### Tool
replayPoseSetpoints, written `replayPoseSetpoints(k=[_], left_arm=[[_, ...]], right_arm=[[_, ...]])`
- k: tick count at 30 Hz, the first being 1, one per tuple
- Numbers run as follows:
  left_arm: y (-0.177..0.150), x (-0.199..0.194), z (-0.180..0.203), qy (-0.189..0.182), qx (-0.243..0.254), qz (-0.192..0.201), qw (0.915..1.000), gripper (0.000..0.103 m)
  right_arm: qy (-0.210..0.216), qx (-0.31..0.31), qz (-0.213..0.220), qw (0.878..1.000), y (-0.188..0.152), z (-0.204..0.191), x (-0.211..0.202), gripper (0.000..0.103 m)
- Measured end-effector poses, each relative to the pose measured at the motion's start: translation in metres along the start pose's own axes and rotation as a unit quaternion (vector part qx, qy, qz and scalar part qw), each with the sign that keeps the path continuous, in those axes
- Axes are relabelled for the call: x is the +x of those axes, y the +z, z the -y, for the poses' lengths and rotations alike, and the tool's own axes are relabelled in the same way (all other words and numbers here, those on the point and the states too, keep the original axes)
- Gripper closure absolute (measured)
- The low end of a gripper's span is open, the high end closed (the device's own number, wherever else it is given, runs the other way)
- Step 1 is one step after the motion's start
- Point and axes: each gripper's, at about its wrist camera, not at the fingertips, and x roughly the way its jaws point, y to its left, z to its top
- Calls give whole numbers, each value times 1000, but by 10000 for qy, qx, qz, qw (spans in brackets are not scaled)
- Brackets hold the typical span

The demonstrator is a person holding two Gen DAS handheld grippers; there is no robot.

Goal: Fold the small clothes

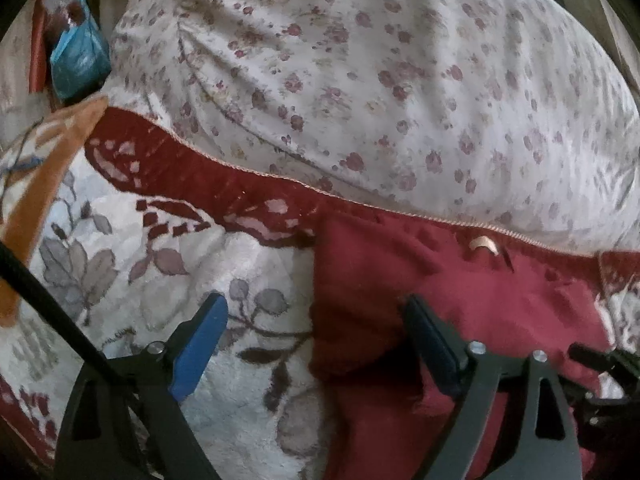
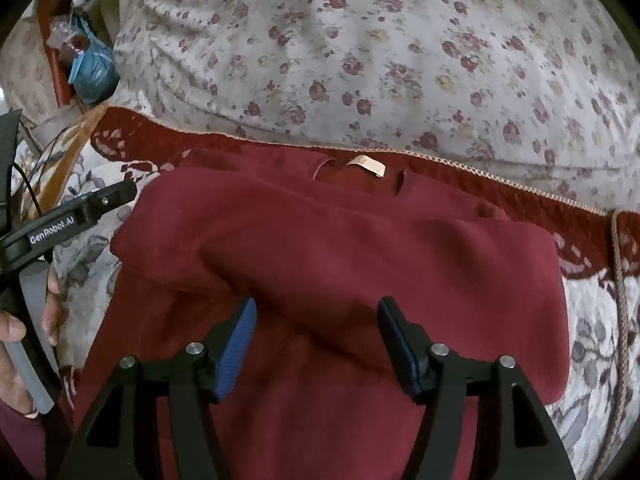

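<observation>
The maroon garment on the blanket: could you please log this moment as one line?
maroon garment: partly folded on blanket | left gripper: open, at garment's left edge | right gripper: open, over garment

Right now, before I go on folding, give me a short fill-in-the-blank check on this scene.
1. The garment being folded is dark ____ in colour.
2. The small tag at its neckline is ____ in colour.
3. Both the left gripper and the right gripper have their jaws ____, pinching no cloth.
4. The big pillow behind the garment has a ____ print.

Missing words: red; beige; open; floral
</observation>
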Motion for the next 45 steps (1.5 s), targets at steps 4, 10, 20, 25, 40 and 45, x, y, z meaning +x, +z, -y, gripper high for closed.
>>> replayPoseSetpoints(k=[4,10,20,25,40,45], left_arm=[[-3,2,16,48,405,-45,9992,14],[-10,6,35,289,846,31,9960,14],[-10,10,32,263,773,-15,9967,14],[-10,10,32,263,774,-11,9967,14],[-10,9,33,233,764,9,9968,14],[-9,9,33,227,762,12,9968,14]], right_arm=[[79,139,-18,9999,-4,6,-1,35],[181,157,-8,9997,-6,5,-3,34],[323,232,-58,9992,-8,4,-1,30],[340,236,-79,9991,-9,3,-1,29],[373,235,-135,9989,-10,1,2,27],[369,242,-152,9989,-12,0,2,27]])
